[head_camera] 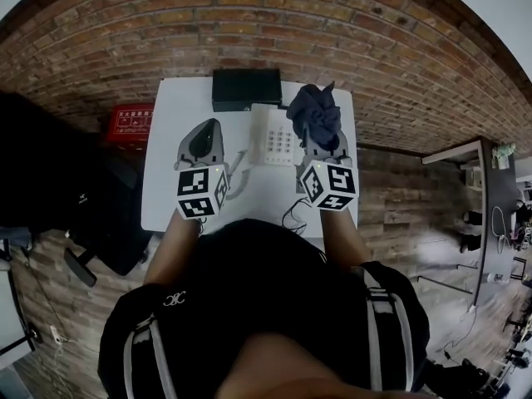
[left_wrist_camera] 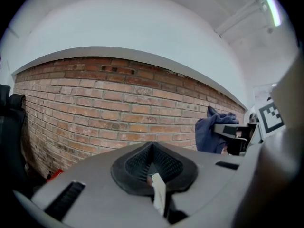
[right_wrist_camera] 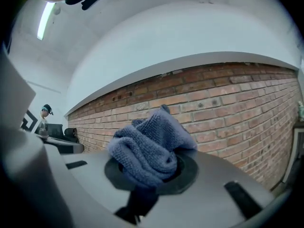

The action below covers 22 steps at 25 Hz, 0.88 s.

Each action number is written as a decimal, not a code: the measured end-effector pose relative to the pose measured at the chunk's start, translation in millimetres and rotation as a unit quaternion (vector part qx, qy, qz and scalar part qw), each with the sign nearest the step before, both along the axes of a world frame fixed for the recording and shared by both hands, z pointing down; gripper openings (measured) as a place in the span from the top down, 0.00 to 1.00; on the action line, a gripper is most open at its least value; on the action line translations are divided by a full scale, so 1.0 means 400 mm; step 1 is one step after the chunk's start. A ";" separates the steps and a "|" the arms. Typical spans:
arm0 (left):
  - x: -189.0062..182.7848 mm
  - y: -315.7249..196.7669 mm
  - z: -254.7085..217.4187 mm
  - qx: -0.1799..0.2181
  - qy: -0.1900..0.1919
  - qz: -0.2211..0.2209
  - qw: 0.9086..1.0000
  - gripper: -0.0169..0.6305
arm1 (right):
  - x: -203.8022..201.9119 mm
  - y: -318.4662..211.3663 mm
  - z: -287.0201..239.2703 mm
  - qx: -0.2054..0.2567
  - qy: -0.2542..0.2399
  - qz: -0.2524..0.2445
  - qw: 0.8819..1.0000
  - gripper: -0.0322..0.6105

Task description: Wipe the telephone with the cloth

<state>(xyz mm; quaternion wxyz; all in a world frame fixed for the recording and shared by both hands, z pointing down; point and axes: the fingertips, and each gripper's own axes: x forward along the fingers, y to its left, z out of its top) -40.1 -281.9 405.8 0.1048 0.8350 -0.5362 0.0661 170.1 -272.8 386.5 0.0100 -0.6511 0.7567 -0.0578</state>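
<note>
A white telephone (head_camera: pixel 277 140) with a keypad sits mid-table on the white table (head_camera: pixel 166 191). My right gripper (head_camera: pixel 321 140) is just right of it, shut on a bunched dark blue cloth (head_camera: pixel 314 110) that stands up out of the jaws (right_wrist_camera: pixel 147 151). My left gripper (head_camera: pixel 205 133) is left of the phone and apart from it; its jaws (left_wrist_camera: pixel 153 167) are closed, with only a small white sliver showing between them. Both grippers point up at the brick wall. A pale curved piece with a cord (head_camera: pixel 238 173) lies between the left gripper and the phone.
A black box (head_camera: pixel 246 88) stands at the table's far edge against the brick wall. A red crate (head_camera: pixel 129 121) and a black chair (head_camera: pixel 50 181) are to the left of the table. A thin dark cable (head_camera: pixel 291 214) lies near the front edge.
</note>
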 end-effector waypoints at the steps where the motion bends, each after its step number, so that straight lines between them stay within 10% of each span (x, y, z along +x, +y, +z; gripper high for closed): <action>1: 0.008 -0.001 -0.005 0.001 0.000 0.004 1.000 0.98 | 0.012 0.008 0.004 -0.003 -0.001 0.006 1.000 0.89; 22: 0.052 0.002 -0.016 0.011 -0.028 0.024 0.999 0.98 | 0.037 0.017 0.048 -0.034 -0.029 0.005 0.999 0.89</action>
